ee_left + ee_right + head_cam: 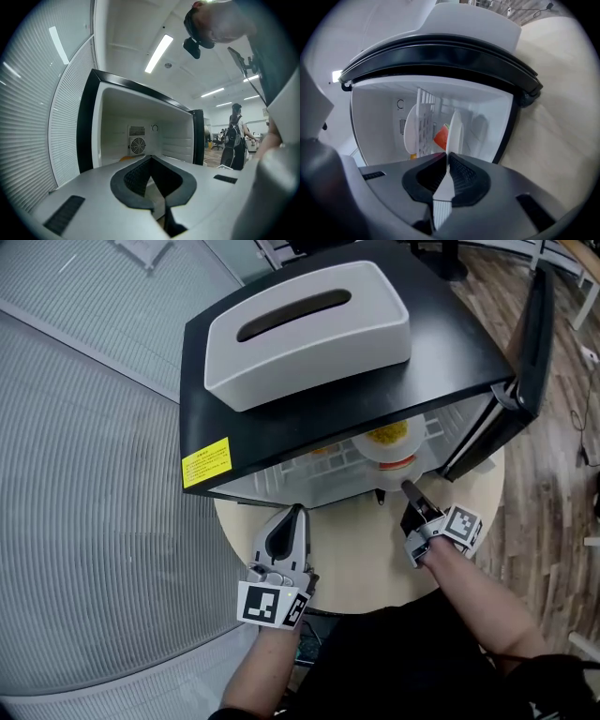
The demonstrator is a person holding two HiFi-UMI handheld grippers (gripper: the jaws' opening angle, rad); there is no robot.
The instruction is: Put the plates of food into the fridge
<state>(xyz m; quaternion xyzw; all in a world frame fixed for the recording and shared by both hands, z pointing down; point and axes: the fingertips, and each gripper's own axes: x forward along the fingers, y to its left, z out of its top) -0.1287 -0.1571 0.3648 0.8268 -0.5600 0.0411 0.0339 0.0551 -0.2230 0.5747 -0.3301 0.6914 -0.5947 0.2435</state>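
A black mini fridge (450,348) stands on a round table with its door (536,329) swung open to the right. A white plate (454,129) carrying red food (440,137) sits at the mouth of the fridge, and my right gripper (447,157) is shut on its near rim. In the head view that plate (398,465) lies just ahead of my right gripper (411,489). Another plate with yellow food (387,435) rests on the wire shelf above it. My left gripper (297,512) is shut on nothing, pointing at the fridge's left front; in its own view my left gripper (151,159) faces the white interior (117,136).
A white tissue box (309,329) lies on top of the fridge. A yellow sticker (206,462) marks its front edge. The pale round table (366,554) shows between my arms. A wire shelf (424,124) divides the inside. A person (233,138) stands far off.
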